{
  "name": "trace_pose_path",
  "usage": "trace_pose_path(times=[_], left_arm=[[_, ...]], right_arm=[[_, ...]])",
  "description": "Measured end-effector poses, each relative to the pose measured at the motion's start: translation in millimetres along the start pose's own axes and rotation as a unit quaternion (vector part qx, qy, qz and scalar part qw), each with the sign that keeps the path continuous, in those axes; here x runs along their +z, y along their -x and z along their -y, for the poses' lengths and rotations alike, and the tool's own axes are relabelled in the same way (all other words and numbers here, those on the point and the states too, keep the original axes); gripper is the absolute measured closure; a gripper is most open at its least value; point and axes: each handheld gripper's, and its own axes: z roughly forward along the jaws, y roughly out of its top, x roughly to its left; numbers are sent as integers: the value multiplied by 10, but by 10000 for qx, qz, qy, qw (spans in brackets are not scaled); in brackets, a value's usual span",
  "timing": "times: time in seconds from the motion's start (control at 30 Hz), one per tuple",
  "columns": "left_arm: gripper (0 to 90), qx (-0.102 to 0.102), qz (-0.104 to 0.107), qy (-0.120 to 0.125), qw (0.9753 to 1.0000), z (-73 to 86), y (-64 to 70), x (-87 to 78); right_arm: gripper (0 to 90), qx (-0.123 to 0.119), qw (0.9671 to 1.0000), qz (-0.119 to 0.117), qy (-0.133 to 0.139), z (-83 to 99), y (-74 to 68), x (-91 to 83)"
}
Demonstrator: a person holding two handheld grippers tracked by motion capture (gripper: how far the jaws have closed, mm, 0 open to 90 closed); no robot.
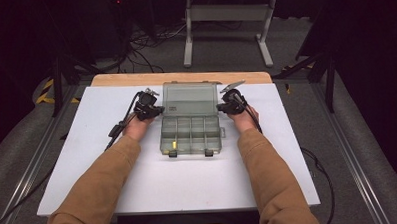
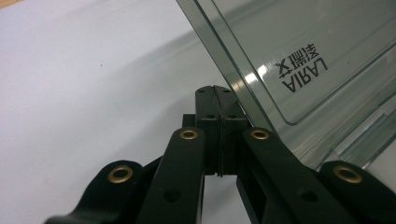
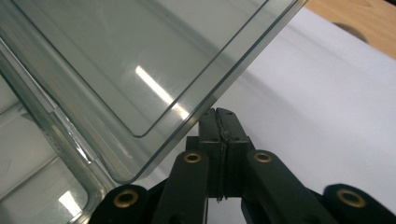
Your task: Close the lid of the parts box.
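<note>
A clear plastic compartment box (image 1: 191,135) lies in the middle of the white table top (image 1: 87,146), its lid (image 1: 191,98) raised at the back. One front compartment holds a small yellow piece (image 1: 174,143). My left gripper (image 1: 159,111) is shut, jaws pressed together with nothing between them, right beside the lid's left edge. In the left gripper view the shut tips (image 2: 215,91) sit against the lid (image 2: 303,56), which carries printed lettering. My right gripper (image 1: 220,107) is also shut, at the lid's right edge. Its tips (image 3: 219,114) sit just under the edge of the lid (image 3: 140,60).
Two dark latches (image 1: 172,153) sit on the box's front wall. A wooden strip (image 1: 180,78) runs along the table's far edge. Beyond it are a metal stand (image 1: 228,21) and floor cables (image 1: 144,44). Both sleeved forearms reach in from the near side.
</note>
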Motion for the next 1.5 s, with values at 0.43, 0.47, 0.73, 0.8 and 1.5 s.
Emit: trace_pose_path(times=[0.43, 0.47, 0.73, 0.8, 1.5], left_arm=[[898, -11, -140, 267, 9995, -28, 35, -48], [898, -15, -145, 284, 9995, -30, 36, -53], [898, 35, -214, 322, 9992, -42, 29, -81], [898, -5, -192, 324, 9993, -45, 37, -87], [898, -41, -145, 503, 9986, -70, 59, -149]], right_arm=[[899, -49, 9995, 125, 299, -31, 7, -75], [899, -49, 9995, 125, 299, -31, 7, -75], [899, -44, 9991, 160, 394, -46, -1, -110], [899, -53, 9990, 163, 404, -47, -1, -115], [899, -131, 9978, 138, 634, -75, -11, -233]])
